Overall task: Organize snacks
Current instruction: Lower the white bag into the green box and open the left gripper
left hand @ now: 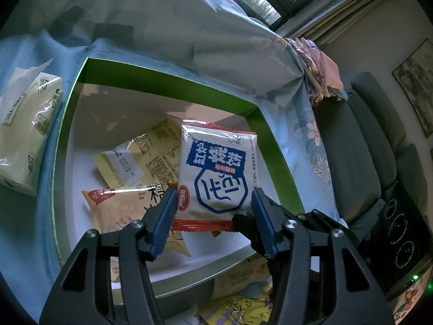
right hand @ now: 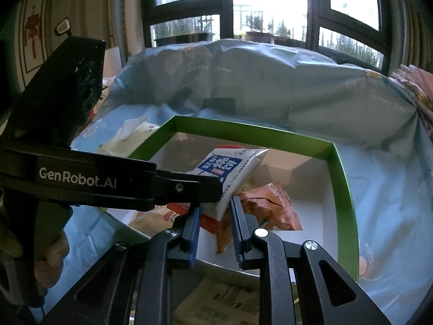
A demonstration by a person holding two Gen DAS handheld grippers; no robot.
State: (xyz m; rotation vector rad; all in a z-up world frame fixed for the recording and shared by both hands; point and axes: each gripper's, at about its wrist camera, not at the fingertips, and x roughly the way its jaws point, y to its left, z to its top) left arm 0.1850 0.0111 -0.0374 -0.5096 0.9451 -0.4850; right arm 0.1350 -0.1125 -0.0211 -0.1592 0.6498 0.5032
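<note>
A white snack packet with blue lettering (left hand: 219, 173) stands upright over the green-rimmed white box (left hand: 151, 70). My left gripper (left hand: 213, 203) has wide-apart fingers that flank the packet's lower part; whether they press it is unclear. In the right wrist view my right gripper (right hand: 215, 211) is shut on the lower corner of the same packet (right hand: 230, 168), which hangs over the box (right hand: 343, 189). The left gripper's black body (right hand: 108, 184) reaches in from the left.
In the box lie a yellow packet (left hand: 140, 159), a beige Guo Ba packet (left hand: 127, 205) and an orange packet (right hand: 270, 208). A tissue pack (left hand: 24, 132) sits left of the box. More packets (left hand: 243, 298) lie near me. Blue bedding (right hand: 270, 94) surrounds it all.
</note>
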